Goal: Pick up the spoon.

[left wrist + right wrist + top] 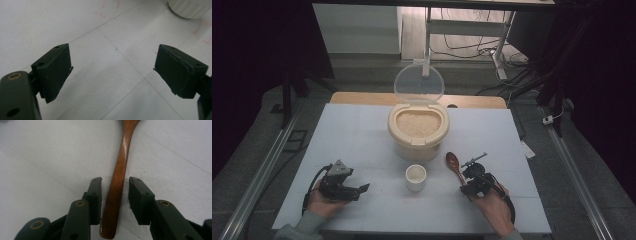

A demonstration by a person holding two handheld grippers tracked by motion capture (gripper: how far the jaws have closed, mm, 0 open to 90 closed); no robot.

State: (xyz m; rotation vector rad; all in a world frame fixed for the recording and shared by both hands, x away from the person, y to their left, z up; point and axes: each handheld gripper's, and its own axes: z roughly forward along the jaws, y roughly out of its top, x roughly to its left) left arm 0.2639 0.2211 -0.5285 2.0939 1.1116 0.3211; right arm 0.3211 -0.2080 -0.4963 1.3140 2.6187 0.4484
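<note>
White table, dim room: right gripper (115, 195) straddles the spoon (119, 180) handle near the front edge, jaws released, not yet clenched.
Likely next: squeeze, lift, scoop from rice bin (418, 131) into cup (416, 177); left gripper (112, 72) idles released.

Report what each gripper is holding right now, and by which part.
Nothing is held yet. The right gripper straddles the handle of the wooden spoon near its end, jaws apart with gaps on both sides. The left gripper is open over the bare table.

Lab (curtains (257, 60), floor cables (472, 50))
</note>
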